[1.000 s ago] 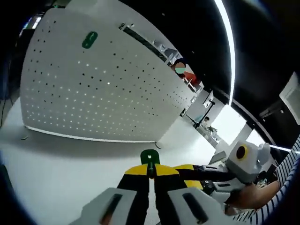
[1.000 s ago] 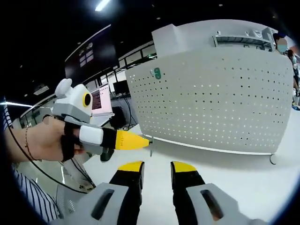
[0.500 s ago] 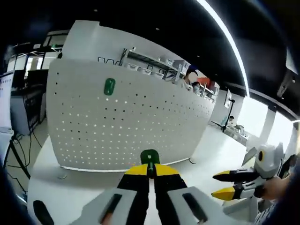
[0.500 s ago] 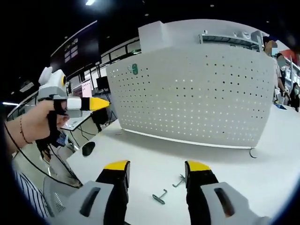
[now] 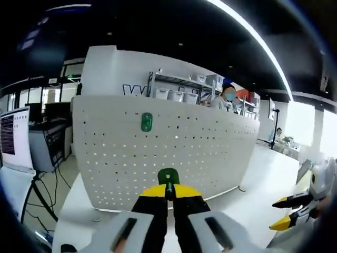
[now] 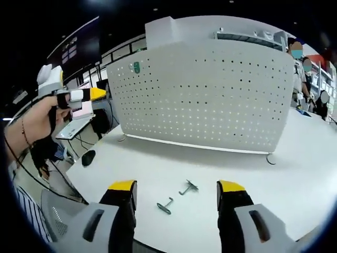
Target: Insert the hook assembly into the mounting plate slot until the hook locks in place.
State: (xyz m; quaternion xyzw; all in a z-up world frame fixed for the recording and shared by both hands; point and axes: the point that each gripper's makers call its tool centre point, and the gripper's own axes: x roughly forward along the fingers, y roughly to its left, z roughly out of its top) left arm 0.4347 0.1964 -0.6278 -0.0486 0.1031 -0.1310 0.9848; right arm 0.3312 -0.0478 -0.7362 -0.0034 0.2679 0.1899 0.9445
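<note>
Open table [image 6: 295, 174] before the upright pegboard [image 6: 210, 100] — two loose hooks [image 6: 176, 196] lie in the way.

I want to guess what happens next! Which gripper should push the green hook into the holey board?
Probably the left gripper: its jaws are shut on the green hook, pointed at the pegboard. The right gripper is open, above loose hooks on the table.

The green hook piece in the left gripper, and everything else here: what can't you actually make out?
- Green hook piece, left gripper view: its lower part is hidden between the shut jaws of the left gripper.
- Two small metal hooks on the table, right gripper view: too small for detail.
- Green hook on the pegboard: too small to show how it sits.
</note>
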